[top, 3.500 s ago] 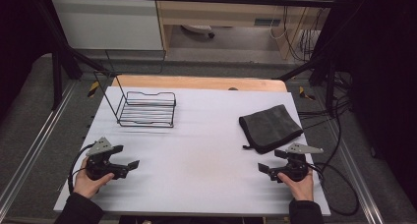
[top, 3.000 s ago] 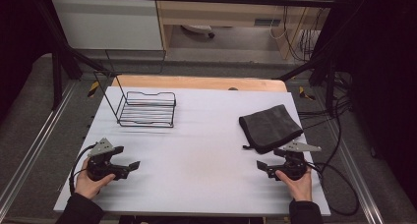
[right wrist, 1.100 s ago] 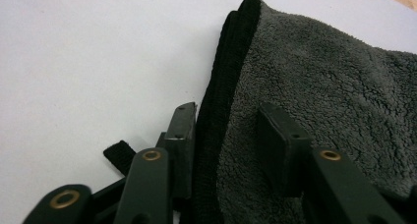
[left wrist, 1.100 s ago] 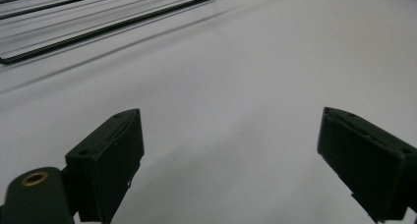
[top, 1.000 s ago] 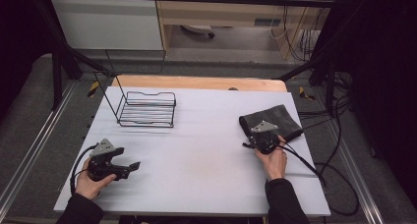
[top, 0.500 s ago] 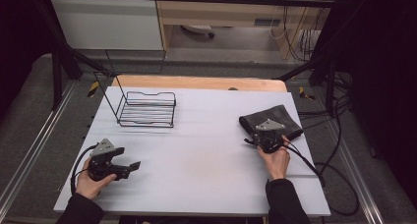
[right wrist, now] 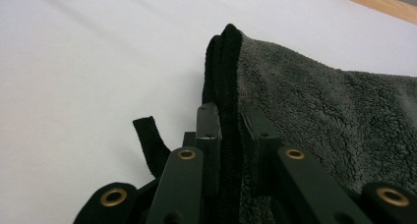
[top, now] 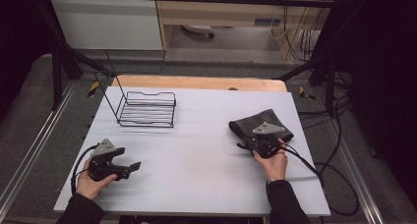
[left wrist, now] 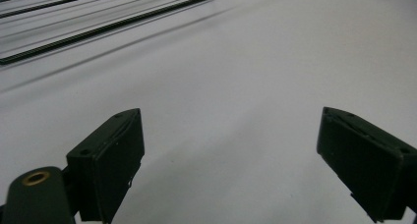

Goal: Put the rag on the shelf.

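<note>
Here, from the high view, the folded dark grey terry cloth (top: 263, 122) lies near the white table's (top: 196, 160) right edge, long axis slanting from near-left to far-right. The right gripper (top: 251, 144), parked near the front edge seconds ago, now bites its near-left corner. The right gripper view adds the jaws, just closing, pinching the raised hem. The left gripper (left wrist: 231, 155) gapes, unmoved, facing the black wire basket (left wrist: 98, 22).

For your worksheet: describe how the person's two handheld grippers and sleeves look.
Both the left gripper and right gripper are black, each topped by a grey three-cornered plate, trailing a black cable. Brass-coloured rivets dot the linkages. The flat jaws are black. Sleeves are dark.
</note>
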The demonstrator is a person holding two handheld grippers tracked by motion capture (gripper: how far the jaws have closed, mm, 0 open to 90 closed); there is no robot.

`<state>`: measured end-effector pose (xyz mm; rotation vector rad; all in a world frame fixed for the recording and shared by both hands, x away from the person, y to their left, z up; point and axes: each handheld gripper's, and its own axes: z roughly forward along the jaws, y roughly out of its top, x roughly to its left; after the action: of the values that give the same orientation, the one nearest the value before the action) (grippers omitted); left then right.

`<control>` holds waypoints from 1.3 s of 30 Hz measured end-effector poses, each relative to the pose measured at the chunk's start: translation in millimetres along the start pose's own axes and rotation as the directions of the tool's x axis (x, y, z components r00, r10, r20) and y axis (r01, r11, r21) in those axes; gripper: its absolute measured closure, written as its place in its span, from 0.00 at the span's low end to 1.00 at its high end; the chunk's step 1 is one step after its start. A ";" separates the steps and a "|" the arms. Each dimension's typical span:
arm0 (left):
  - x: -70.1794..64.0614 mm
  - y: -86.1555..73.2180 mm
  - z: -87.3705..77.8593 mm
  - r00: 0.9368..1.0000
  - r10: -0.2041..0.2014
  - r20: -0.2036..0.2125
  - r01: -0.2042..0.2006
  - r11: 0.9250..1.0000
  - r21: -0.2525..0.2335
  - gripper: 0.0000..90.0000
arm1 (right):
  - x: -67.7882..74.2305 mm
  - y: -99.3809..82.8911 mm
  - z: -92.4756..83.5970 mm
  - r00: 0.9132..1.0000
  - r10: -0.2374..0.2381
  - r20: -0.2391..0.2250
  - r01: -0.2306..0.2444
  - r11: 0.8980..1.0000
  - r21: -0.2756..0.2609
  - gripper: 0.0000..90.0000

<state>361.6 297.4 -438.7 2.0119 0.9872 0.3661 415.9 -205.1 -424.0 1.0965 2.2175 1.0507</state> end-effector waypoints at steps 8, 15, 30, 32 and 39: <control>-0.3 0.2 -0.2 1.000 -0.004 0.000 0.004 1.000 -0.005 0.12 | 20.3 0.7 1.3 0.996 0.010 -0.091 -0.010 1.000 0.003 0.89; -0.8 0.4 0.2 1.000 0.002 0.000 -0.002 1.000 0.000 0.12 | 31.6 1.6 0.3 0.991 0.009 -0.136 -0.009 1.000 -0.003 0.89; -1.0 0.6 0.3 1.000 0.000 0.002 0.000 1.000 0.000 0.12 | 69.8 9.0 2.5 0.968 -0.025 -0.248 0.023 1.000 -0.009 0.89; -1.2 0.6 0.8 1.000 -0.003 0.003 0.003 1.000 -0.001 0.12 | 75.7 10.8 3.6 0.965 -0.037 -0.259 0.036 0.999 -0.009 0.89; -1.5 0.7 1.4 1.000 -0.002 0.006 0.002 1.000 0.002 0.12 | 90.6 14.4 7.3 0.953 -0.057 -0.298 0.055 0.998 -0.016 0.88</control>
<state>361.7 295.3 -438.8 2.0130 0.9859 0.3584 374.7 -122.8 -422.5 0.9143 2.4589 1.2701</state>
